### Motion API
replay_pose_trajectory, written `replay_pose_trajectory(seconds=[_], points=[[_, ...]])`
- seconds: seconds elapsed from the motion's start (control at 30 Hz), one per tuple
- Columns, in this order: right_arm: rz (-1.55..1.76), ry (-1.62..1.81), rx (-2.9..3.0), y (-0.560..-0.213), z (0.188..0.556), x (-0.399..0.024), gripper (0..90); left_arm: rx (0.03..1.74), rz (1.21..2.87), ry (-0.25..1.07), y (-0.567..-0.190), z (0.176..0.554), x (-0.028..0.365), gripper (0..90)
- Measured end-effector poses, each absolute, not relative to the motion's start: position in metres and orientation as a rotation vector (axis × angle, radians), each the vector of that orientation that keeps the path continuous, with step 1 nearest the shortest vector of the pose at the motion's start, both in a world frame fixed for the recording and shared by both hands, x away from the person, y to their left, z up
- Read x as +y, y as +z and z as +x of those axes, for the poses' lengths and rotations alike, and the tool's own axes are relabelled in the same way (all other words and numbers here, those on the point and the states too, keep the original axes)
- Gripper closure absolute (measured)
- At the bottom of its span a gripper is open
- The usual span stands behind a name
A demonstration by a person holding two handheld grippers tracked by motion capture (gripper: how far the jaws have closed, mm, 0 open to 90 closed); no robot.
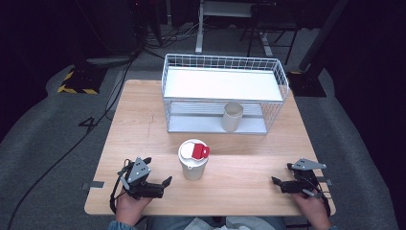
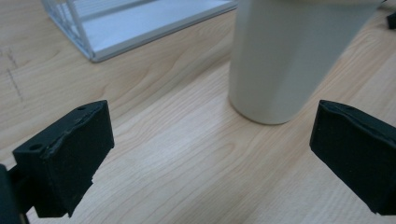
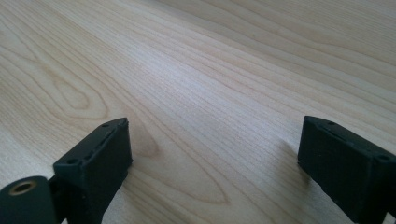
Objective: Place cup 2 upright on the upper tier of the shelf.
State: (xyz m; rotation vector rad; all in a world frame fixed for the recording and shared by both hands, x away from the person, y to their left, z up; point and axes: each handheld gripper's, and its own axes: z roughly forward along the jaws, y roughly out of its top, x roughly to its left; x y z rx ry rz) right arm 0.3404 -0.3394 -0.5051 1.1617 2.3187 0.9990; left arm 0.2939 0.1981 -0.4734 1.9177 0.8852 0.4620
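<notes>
Cup (image 1: pixel 193 165) mid-table, clear all round; left gripper (image 1: pixel 162 187) near, wide; right gripper (image 1: pixel 277 183) wide, empty.

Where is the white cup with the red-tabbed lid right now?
In the high view, the white cup with the red-tabbed lid stands on the wooden table near its middle, in front of the white wire basket, just right of the left gripper.

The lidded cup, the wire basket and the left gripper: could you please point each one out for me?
lidded cup (image 1: pixel 193 168), high view, on its cream side wall.
wire basket (image 1: pixel 283 76), high view, on its right rim.
left gripper (image 1: pixel 158 174), high view, midway between its open fingertips.
</notes>
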Motion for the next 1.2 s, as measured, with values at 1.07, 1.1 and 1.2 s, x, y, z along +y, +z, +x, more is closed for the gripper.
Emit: replay_pose_trajectory(seconds=[1.07,1.1,1.2], points=[[1.16,0.995,2.321,-0.505,0.341,-0.339,9.4,0.793,1.82,0.389,-0.464,0.289,0.159,0.0],[1.16,0.996,2.321,-0.505,0.341,-0.339,9.4,0.791,1.818,0.388,-0.464,0.29,0.157,0.0],[1.16,0.995,2.321,-0.505,0.341,-0.339,9.4,0.782,1.809,0.378,-0.465,0.293,0.15,0.0]])
